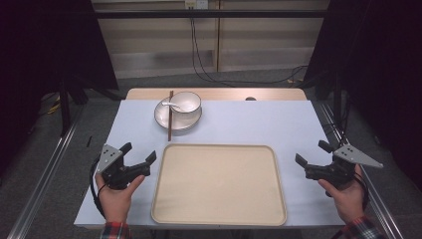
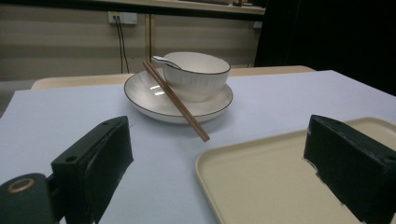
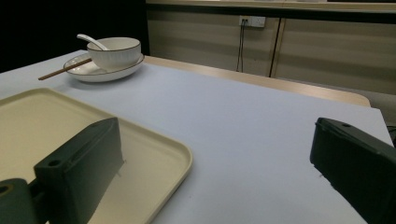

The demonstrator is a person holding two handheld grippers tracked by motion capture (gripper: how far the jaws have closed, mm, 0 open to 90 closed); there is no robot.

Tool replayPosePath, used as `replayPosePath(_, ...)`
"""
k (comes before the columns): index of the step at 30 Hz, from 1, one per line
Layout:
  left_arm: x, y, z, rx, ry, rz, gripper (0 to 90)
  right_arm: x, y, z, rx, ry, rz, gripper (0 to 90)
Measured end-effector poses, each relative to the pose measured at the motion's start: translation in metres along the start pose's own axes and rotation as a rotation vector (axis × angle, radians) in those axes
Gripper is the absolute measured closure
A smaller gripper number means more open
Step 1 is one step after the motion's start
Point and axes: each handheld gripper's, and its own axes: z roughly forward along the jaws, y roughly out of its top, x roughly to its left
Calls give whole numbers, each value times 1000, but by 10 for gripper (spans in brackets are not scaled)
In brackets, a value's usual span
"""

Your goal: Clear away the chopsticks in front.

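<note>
Bowl (image 1: 187, 102) sits far back on its plate (image 1: 164, 117); left gripper (image 1: 138, 154) and right gripper (image 1: 311, 154) wait wide open, holding nothing, beside the tray (image 1: 219, 219).

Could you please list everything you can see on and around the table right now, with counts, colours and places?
tray: one, cream, bare, at the near middle of the table.
plate: one, white with a dark rim, at the far left of the table.
bowl: one, white with a dark rim, standing on the plate.
spoon: one, white, resting in the bowl with its handle over the rim.
chopsticks: one brown pair, lying across the plate's left side, near tips on the table.
table: one, pale blue-grey top, wooden strip along the far edge.
cables: black, hanging down the far wall to the floor.
left gripper: one, black, left of the tray, jaws open.
right gripper: one, black, right of the tray, jaws open.
</note>
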Motion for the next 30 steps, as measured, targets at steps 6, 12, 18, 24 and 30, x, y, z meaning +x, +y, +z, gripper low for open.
replayPosePath(6,0,4,20,17,10,5,76,-2,-2,1,10,10,6,20)
replayPosePath(12,2,11,34,25,33,3,77,-1,-4,-1,22,22,5,21)
replayPosePath(18,7,21,62,78,67,6,77,4,-3,-5,11,33,-12,26)
replayPosePath(24,12,24,93,132,114,-1,88,7,-4,-3,22,54,-19,27)
replayPosePath(30,21,28,118,178,162,3,160,10,-5,-2,23,64,-20,32)
